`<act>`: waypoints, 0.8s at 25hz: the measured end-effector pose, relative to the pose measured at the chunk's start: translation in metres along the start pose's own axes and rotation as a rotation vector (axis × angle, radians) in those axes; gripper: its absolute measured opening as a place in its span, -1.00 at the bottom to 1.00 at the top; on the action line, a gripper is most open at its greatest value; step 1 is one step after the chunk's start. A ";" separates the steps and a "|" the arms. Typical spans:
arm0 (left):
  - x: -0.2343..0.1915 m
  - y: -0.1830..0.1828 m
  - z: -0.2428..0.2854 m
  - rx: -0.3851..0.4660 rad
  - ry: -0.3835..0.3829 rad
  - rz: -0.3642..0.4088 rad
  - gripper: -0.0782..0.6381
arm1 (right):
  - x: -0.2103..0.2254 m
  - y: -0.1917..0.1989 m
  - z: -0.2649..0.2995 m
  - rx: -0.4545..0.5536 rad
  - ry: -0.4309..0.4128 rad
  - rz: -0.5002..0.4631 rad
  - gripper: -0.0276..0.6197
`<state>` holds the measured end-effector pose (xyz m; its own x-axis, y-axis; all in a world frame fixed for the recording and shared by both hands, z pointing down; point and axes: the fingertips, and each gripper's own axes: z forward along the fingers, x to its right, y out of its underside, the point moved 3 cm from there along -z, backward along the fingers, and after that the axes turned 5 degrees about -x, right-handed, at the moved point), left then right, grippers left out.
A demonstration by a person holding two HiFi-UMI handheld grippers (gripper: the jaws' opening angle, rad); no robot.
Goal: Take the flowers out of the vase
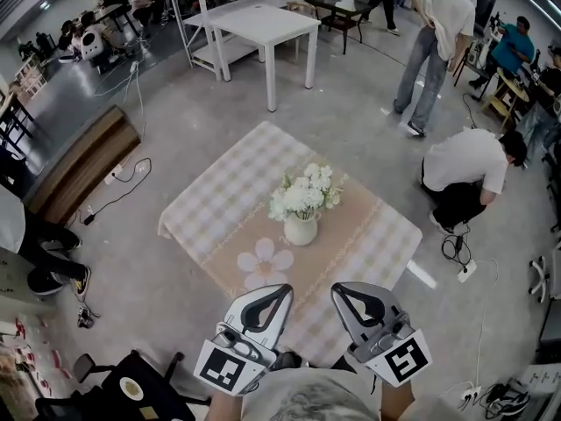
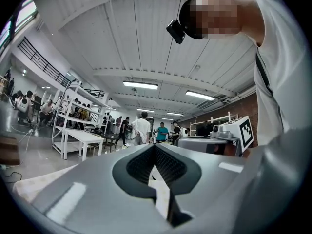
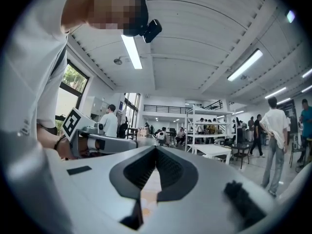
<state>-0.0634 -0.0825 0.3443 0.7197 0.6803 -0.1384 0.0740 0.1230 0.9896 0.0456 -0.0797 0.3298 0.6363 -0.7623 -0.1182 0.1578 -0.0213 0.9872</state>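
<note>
The left gripper is clenched on nothing, its jaws meeting at the tips. The right gripper is the same. They sit side by side at the table's near edge. The flowers stand in the vase mid-table, well apart from both.

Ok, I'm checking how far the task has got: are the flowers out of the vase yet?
No, the white flowers stand upright in the cream vase on the checked tablecloth.
</note>
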 end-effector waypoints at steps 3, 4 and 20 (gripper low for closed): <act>-0.005 0.010 0.011 -0.055 -0.008 -0.031 -0.76 | 0.012 0.007 0.006 -0.004 -0.007 0.007 -0.86; -0.006 0.012 0.014 -0.060 -0.010 -0.033 -0.76 | 0.016 0.009 0.008 -0.007 -0.010 0.010 -0.86; -0.033 0.041 0.056 -0.103 -0.038 -0.042 -0.76 | 0.056 0.041 0.036 -0.048 -0.046 0.057 -0.86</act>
<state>-0.0453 -0.1401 0.3910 0.7431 0.6455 -0.1766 0.0348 0.2263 0.9734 0.0607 -0.1463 0.3674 0.6104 -0.7901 -0.0557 0.1589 0.0532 0.9859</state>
